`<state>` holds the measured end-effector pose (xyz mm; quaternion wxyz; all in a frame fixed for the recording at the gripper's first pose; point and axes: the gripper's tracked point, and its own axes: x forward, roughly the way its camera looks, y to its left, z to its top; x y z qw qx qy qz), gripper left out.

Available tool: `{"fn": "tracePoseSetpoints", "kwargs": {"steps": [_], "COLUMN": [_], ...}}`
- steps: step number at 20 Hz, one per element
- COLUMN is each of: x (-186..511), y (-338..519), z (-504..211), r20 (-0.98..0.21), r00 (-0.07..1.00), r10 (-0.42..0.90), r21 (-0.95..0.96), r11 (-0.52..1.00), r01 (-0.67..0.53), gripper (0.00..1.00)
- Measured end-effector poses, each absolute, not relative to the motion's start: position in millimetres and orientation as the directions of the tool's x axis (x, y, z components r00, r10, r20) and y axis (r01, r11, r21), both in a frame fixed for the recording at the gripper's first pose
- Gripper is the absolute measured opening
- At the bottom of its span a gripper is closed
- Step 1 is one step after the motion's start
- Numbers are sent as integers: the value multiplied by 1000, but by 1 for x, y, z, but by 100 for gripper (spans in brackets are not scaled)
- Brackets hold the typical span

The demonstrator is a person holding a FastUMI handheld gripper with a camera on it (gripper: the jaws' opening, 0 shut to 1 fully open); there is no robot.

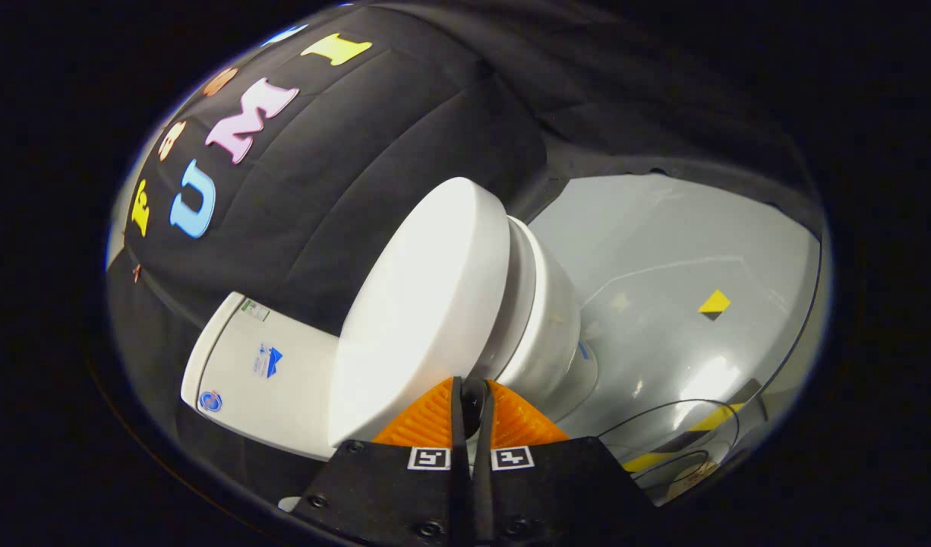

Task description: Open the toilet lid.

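Note:
The white toilet lid (420, 304) lies down flat on the seat (520, 304), which rests on the white bowl (557, 334). The whole toilet appears tilted in this view, with its tank (260, 372) off to the lid's hinge side. My gripper (471, 386) has its two orange ribbed fingers (427, 422) pressed close together, leaving just a thin dark slit between them. The tips meet the lid's side edge, right by the seam between lid and seat. Nothing is held between the fingers.
Black booth cloth (344, 190) hangs behind the tank and lid. A glossy grey floor (663, 251) spreads beyond the bowl, with a small yellow-and-black marker (714, 304), yellow-black striped tape (708, 422) and a thin cable (663, 410) lying on it.

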<state>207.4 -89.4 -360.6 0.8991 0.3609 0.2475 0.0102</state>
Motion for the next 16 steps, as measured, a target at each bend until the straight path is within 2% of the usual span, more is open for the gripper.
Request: {"fn": "tracePoseSetpoints", "kwargs": {"steps": [6,16], "x": [206,194], "y": [-77,-9], "z": [-287,-188], "r20": [-375,-280], "r00": [916,954], "r10": [142,109], "r21": [491,294], "r11": [869,956], "r01": [67,-23], "gripper": [5,5]}}
